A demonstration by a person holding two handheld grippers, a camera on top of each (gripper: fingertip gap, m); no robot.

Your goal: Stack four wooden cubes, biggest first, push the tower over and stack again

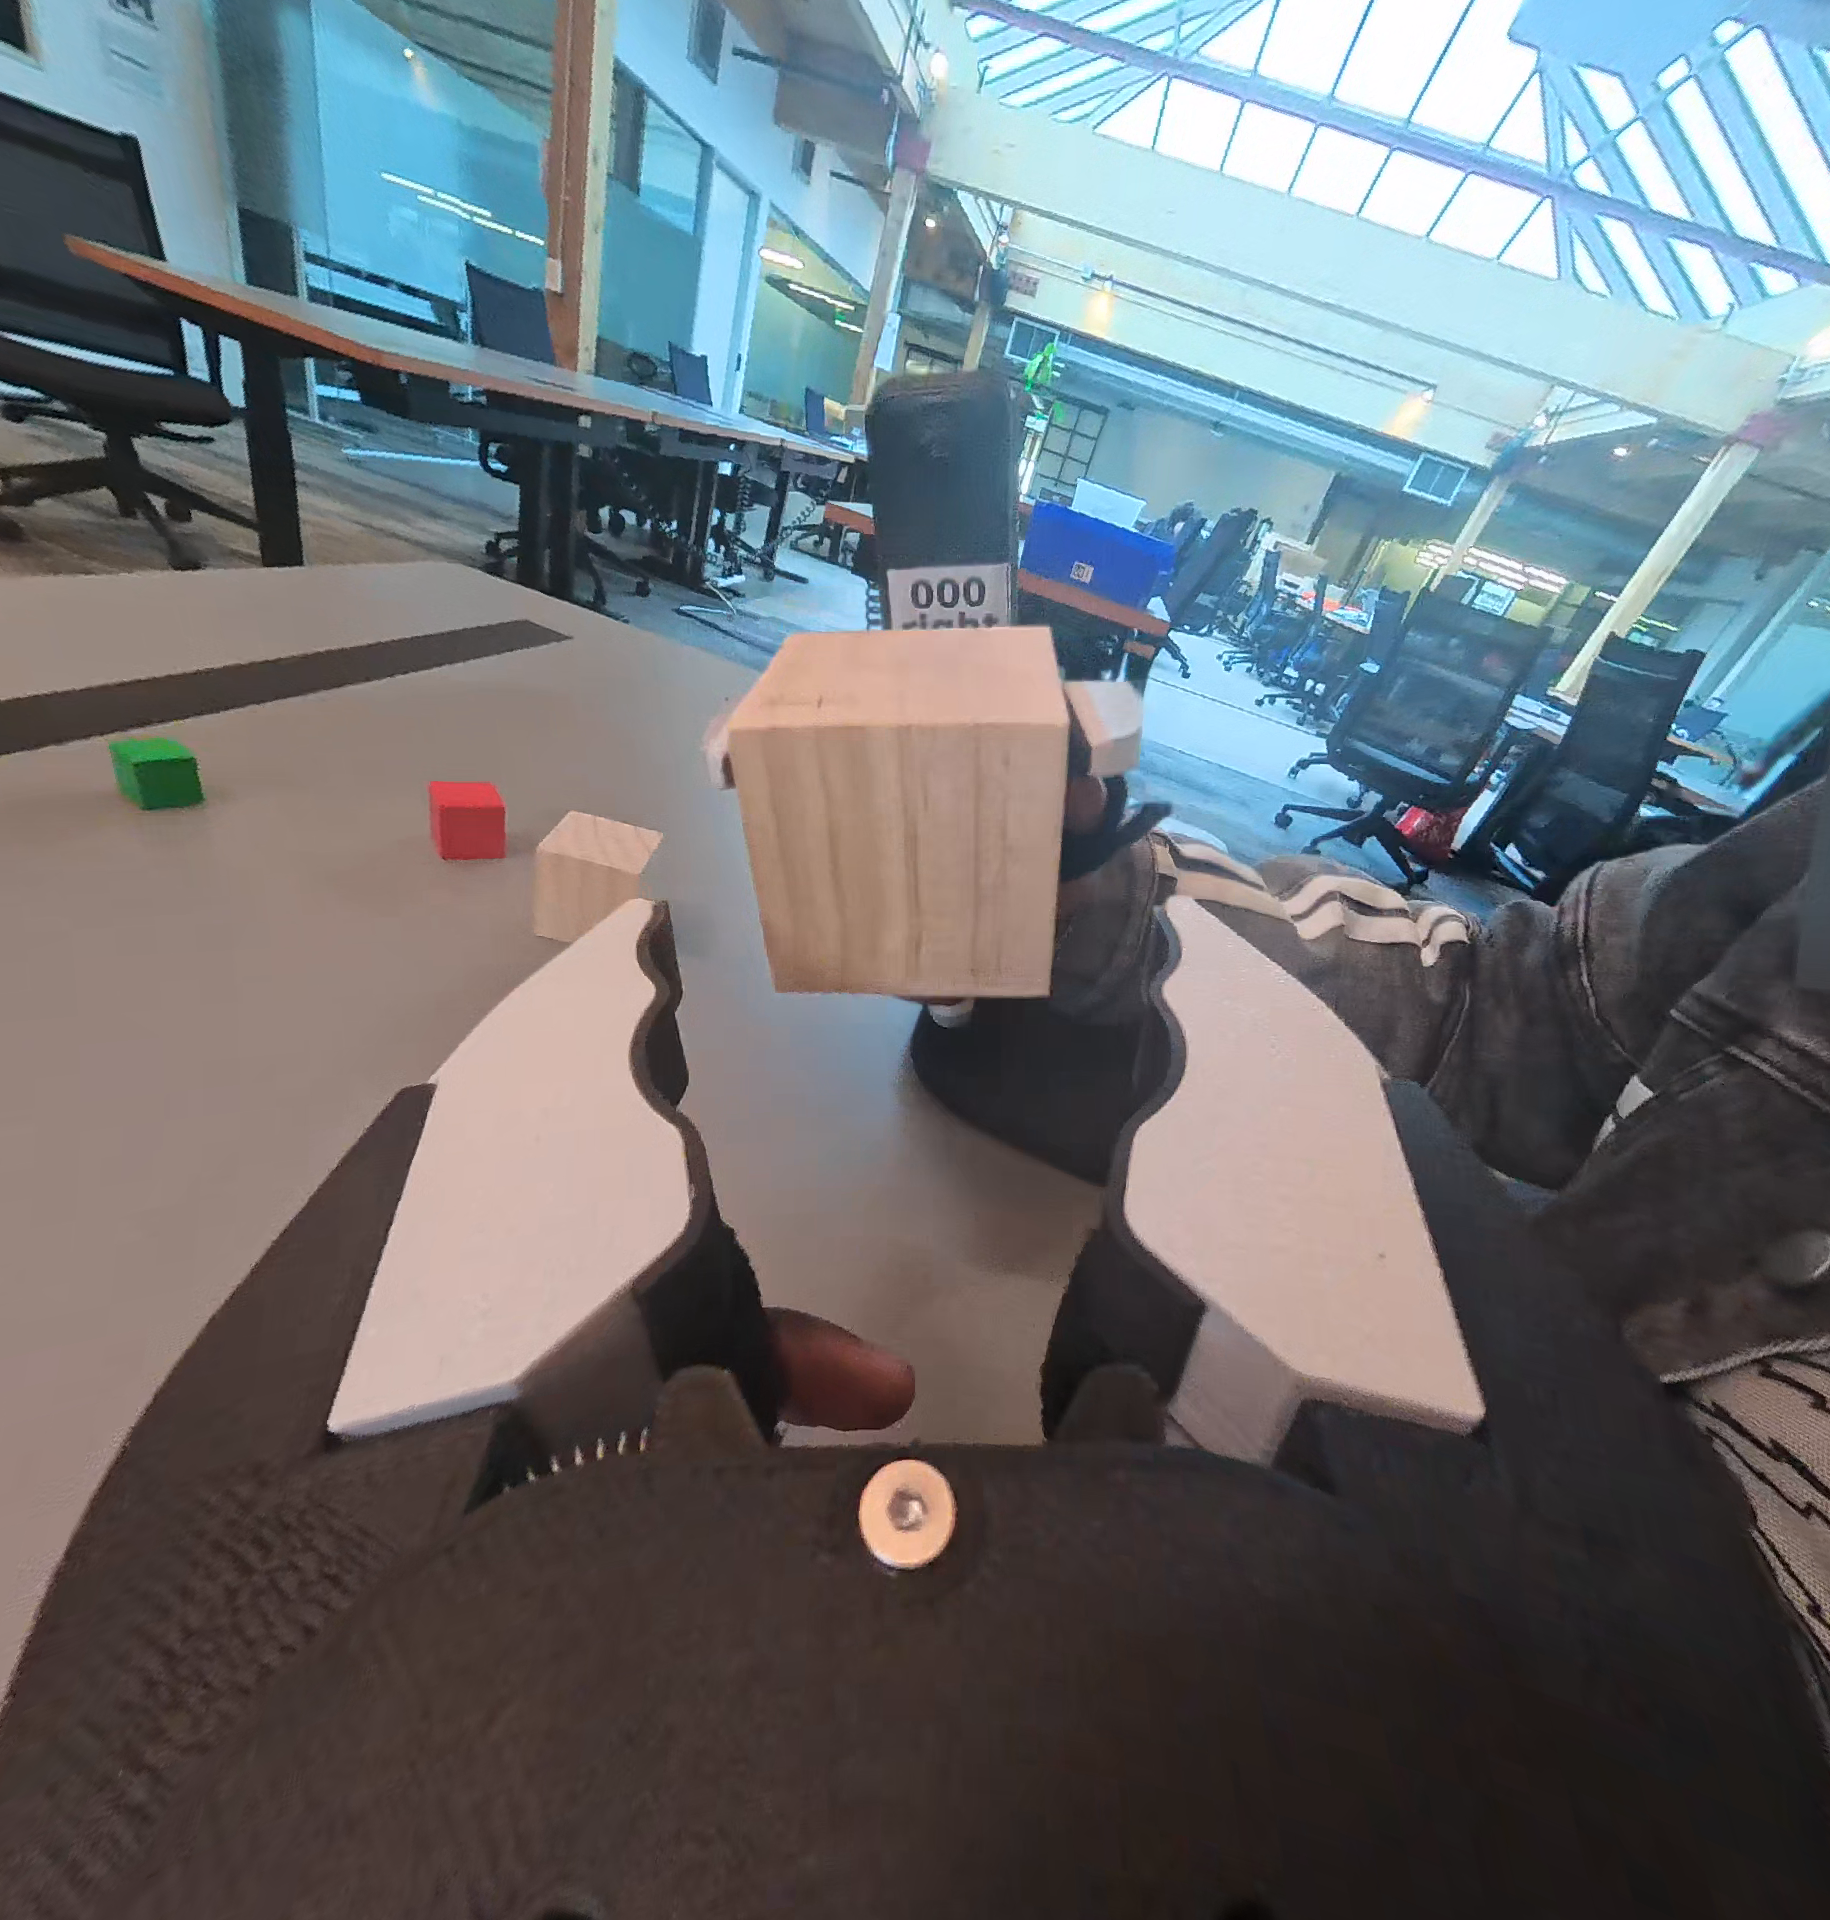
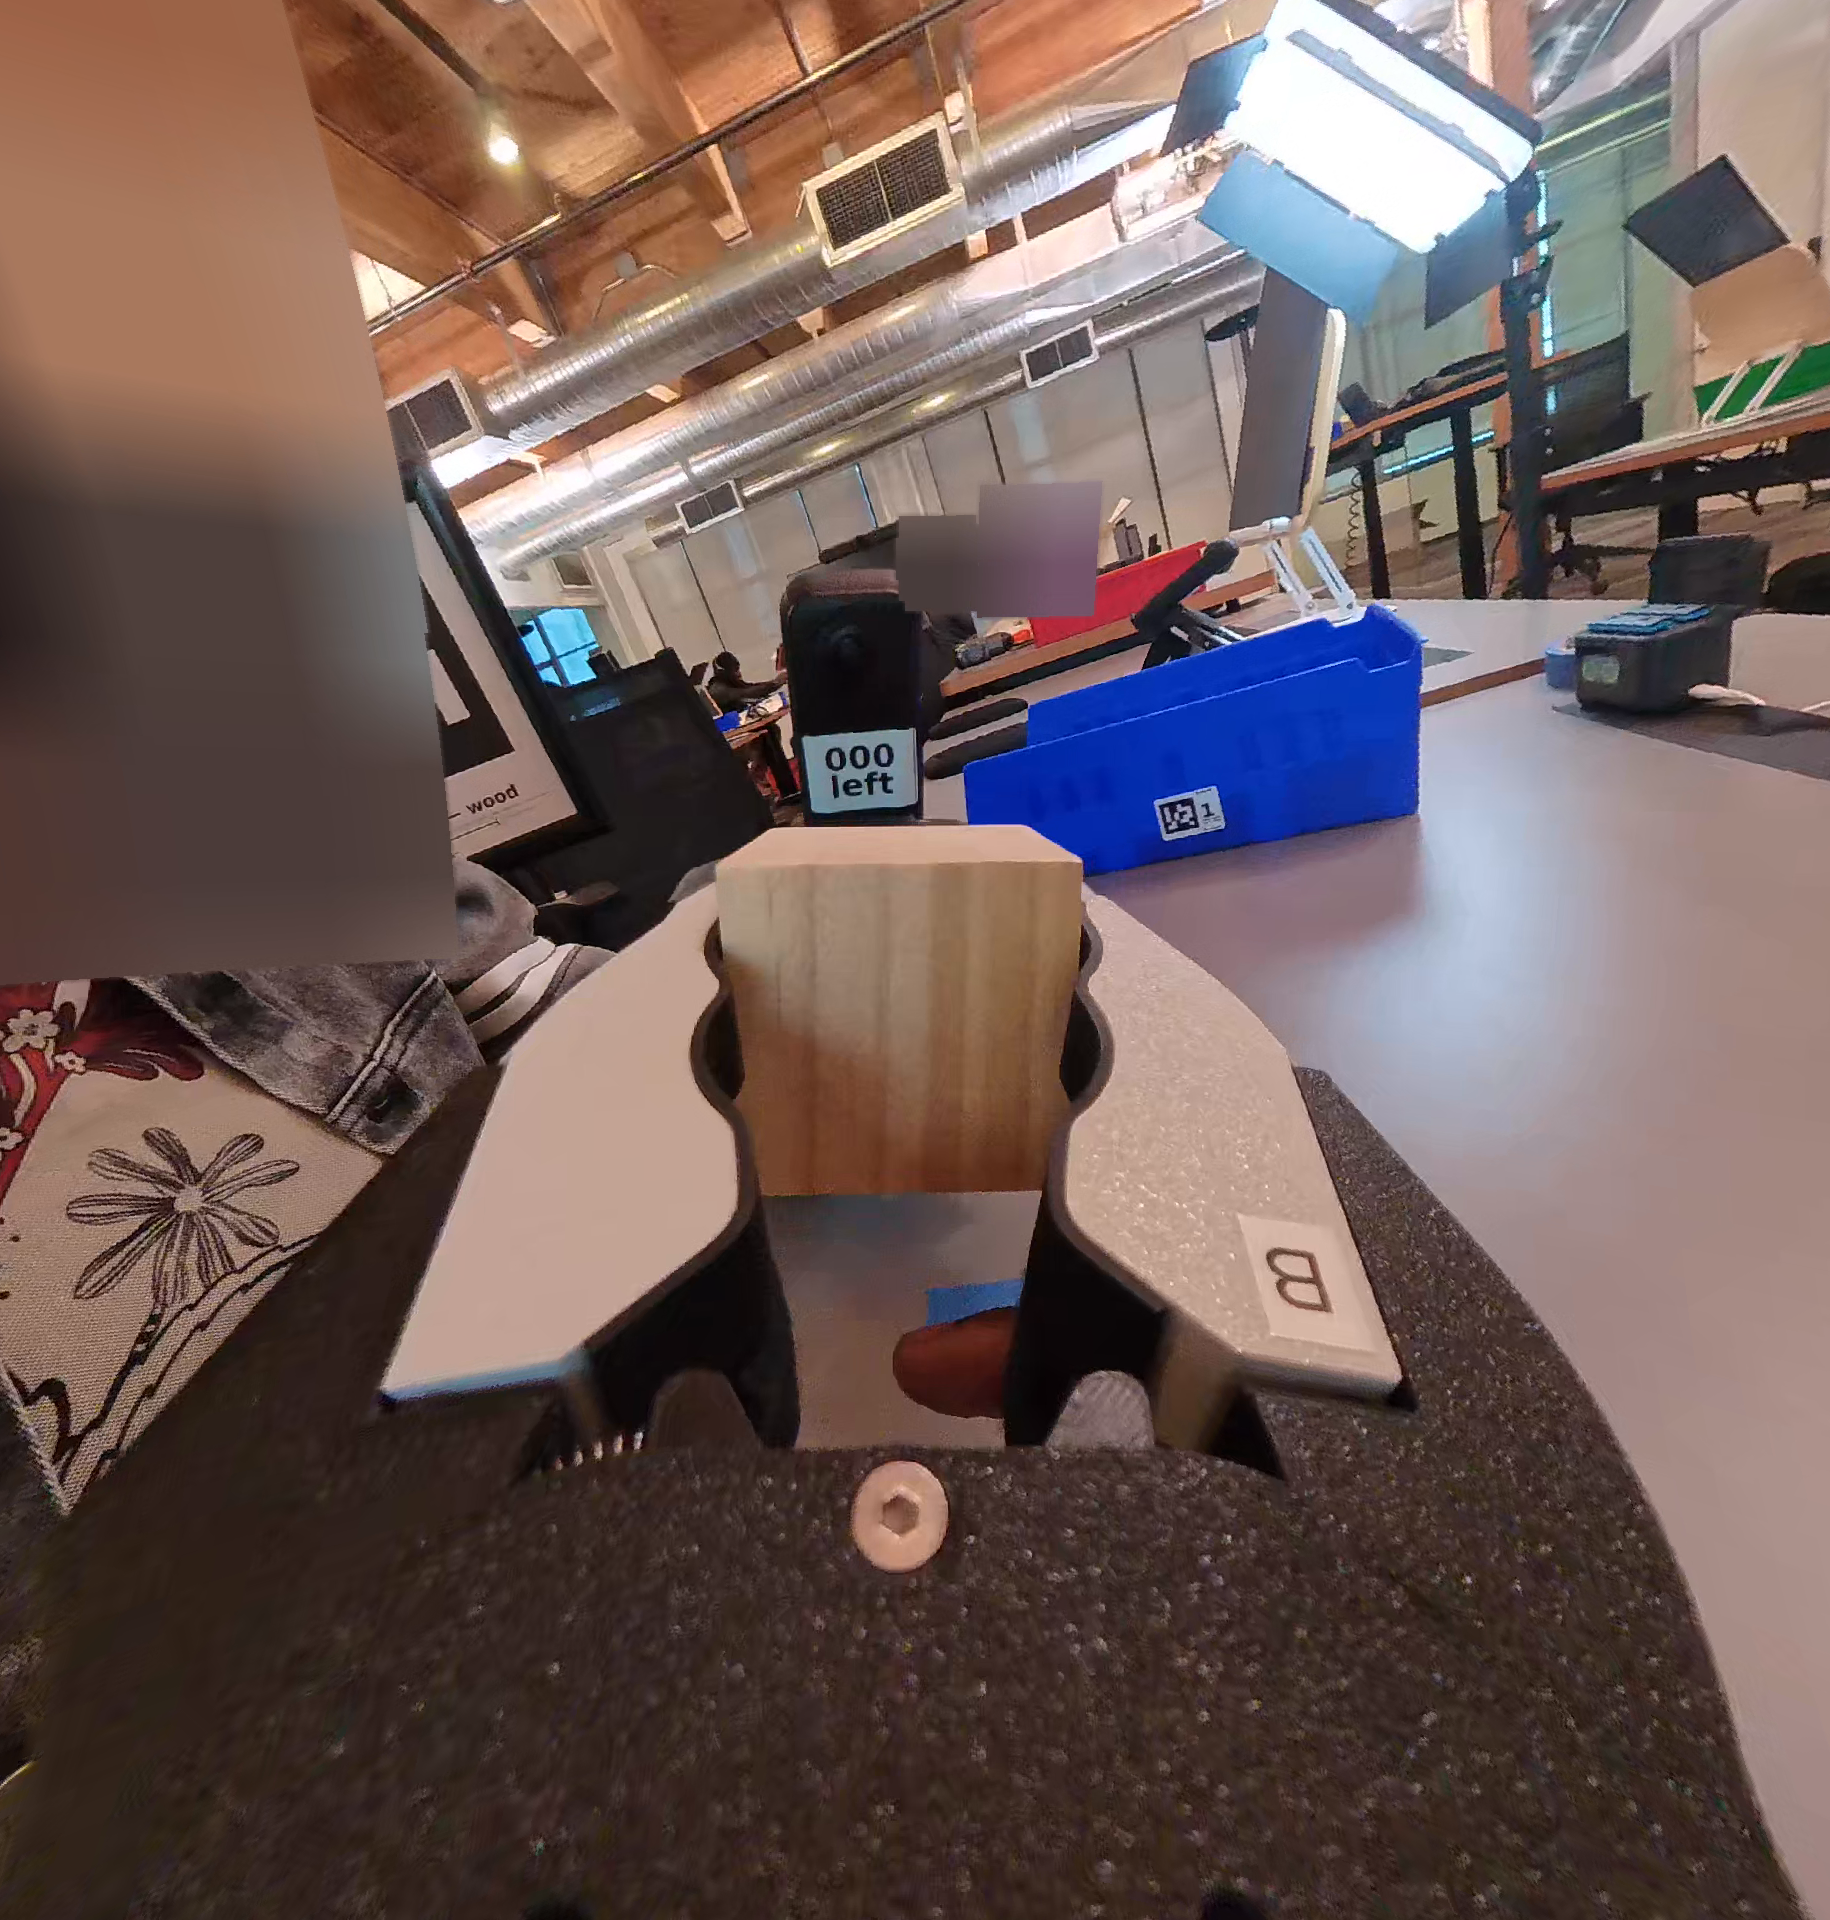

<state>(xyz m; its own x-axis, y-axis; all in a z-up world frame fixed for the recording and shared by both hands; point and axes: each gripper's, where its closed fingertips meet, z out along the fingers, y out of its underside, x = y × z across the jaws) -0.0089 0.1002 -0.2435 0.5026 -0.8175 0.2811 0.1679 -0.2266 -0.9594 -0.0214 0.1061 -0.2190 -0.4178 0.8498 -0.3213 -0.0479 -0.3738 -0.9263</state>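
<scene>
Right gripper (image 2: 900,997) clamps biggest cube (image 2: 895,1023) aloft; left gripper (image 1: 906,966) spread, bare. Three smaller cubes scattered on desk (image 1: 267,1039); no stack begun.

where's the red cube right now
In the left wrist view the red cube lies on the grey table, left of centre, between the green cube and the small wooden cube.

big cube (image 2: 895,1018) pale wood, straight vertical grain. smaller cube (image 1: 591,873) paler wood. small cubes: one red (image 1: 466,819), one green (image 1: 157,772). table (image 1: 215,987) grey, black strip (image 1: 246,681) across. bin (image 2: 1202,748) bright blue. gripper fingers (image 2: 599,1143) light grey, black-edged. sleeve (image 1: 1513,966) grey denim, white-striped cuff.
</scene>
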